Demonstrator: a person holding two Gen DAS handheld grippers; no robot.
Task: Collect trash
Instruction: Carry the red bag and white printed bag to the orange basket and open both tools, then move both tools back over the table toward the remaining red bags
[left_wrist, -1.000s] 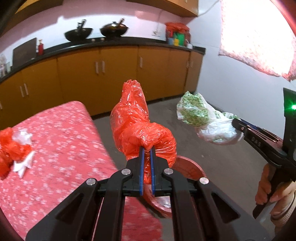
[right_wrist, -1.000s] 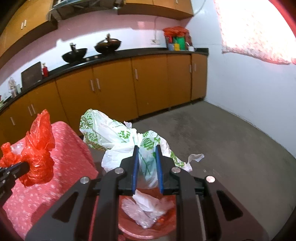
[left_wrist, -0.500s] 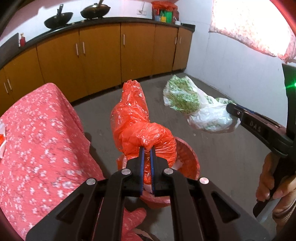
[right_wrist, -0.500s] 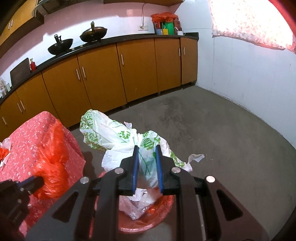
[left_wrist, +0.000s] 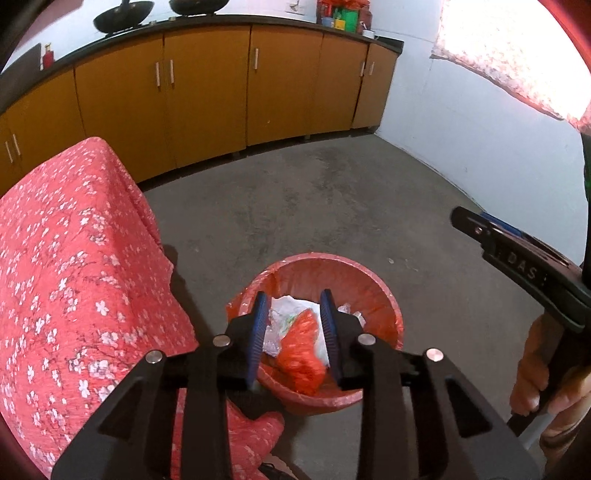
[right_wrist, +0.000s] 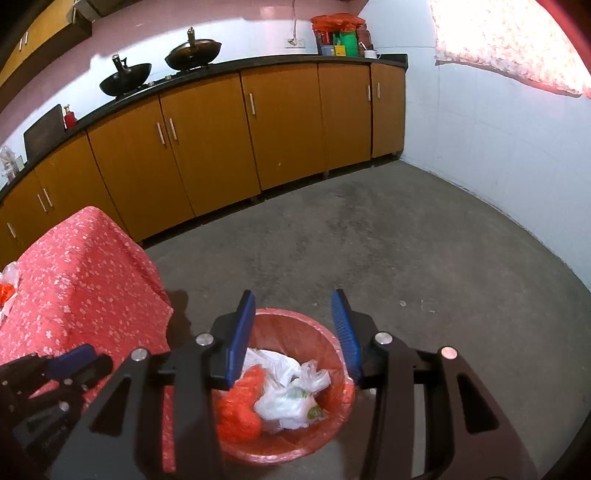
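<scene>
A red bin (left_wrist: 373, 291) lined with red plastic stands on the floor beside the table; it also shows in the right wrist view (right_wrist: 325, 336). Inside lie an orange-red plastic bag (left_wrist: 301, 350) (right_wrist: 240, 406) and a white bag with green print (right_wrist: 291, 395) (left_wrist: 286, 314). My left gripper (left_wrist: 294, 306) is open and empty just above the bin. My right gripper (right_wrist: 293, 306) is open and empty above the bin too. The right gripper shows at the right of the left wrist view (left_wrist: 517, 258).
A table with a red flowered cloth (left_wrist: 66, 266) (right_wrist: 81, 273) stands left of the bin, with bits of orange and white trash (right_wrist: 7, 284) at its far left edge. Orange cabinets (right_wrist: 221, 140) line the back wall. Bare concrete floor (right_wrist: 406, 240) lies to the right.
Both grippers have opened. The orange-red bag and the white-green bag have dropped from the jaws into the red bin. Both cameras now look down closer over the bin.
</scene>
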